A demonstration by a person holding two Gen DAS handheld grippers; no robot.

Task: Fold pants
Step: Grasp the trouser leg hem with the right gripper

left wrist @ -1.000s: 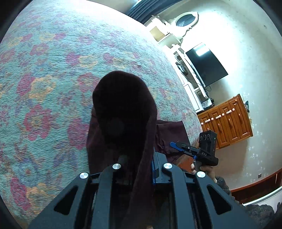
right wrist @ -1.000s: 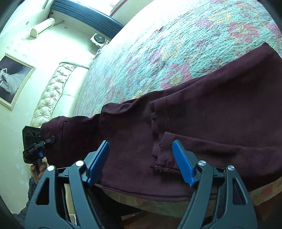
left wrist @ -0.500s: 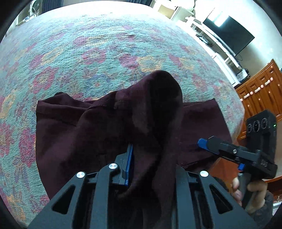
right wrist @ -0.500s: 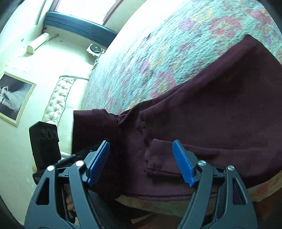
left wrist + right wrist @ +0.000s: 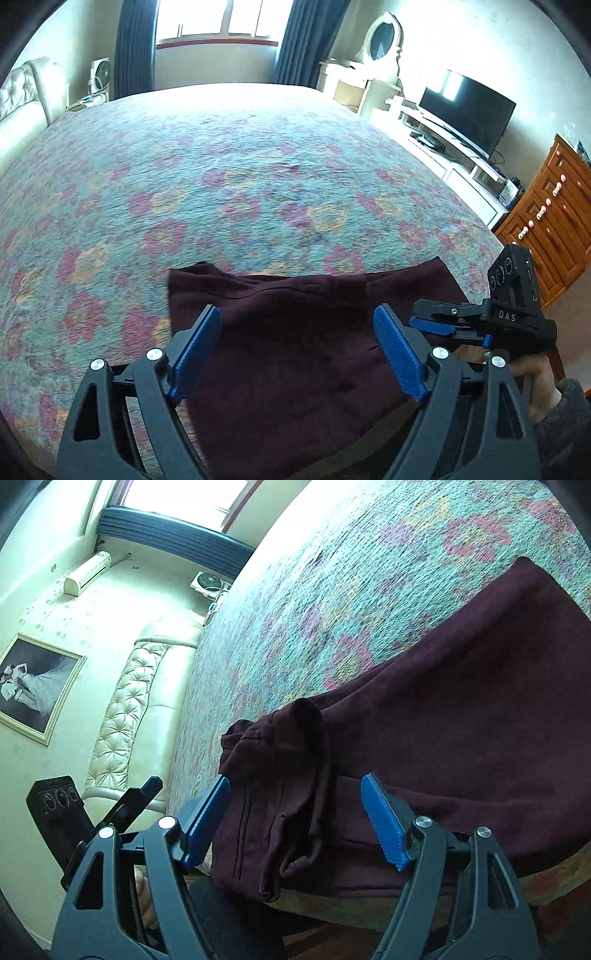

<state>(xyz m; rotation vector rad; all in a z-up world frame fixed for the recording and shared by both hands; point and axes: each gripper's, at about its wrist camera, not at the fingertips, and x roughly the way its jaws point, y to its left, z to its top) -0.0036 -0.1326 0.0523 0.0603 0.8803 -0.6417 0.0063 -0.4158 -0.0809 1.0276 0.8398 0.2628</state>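
where the floral bedspread (image 5: pixel 258 177) meets the near edge of the bed, one pair of dark maroon pants (image 5: pixel 295 350) lies folded over itself, part of it draping down over that edge. two grippers are in view. the left gripper (image 5: pixel 299 354) hovers over the pants with its two blue-padded fingers (image 5: pixel 397 354) spread wide and nothing between them. the right gripper (image 5: pixel 295 823) is likewise spread wide and empty, its fingers (image 5: pixel 384 834) flanking the bunched end of the pants without touching it. seen from the left wrist, the right gripper (image 5: pixel 436 325) sits just beside the right edge of the pants, held by one hand (image 5: pixel 535 376); its black body reads "das" in white letters. seen from the right wrist, the left gripper (image 5: pixel 122 808) is at the lower left, near the bed's corner.

the pants (image 5: pixel 424 746) are a single plain colour, of soft matte cloth. the far part lies smooth and flat; the near left end is rumpled into one raised peak, with stitched seams and a loose fold hanging below.

in the room: one window with two dark curtains (image 5: pixel 136 48), one black television (image 5: pixel 467 107), one oval mirror (image 5: pixel 382 37), one wooden cabinet (image 5: pixel 554 218) with pale knobs, one tufted headboard (image 5: pixel 122 716), one framed picture (image 5: pixel 33 686), and one wall air conditioner (image 5: pixel 86 572).
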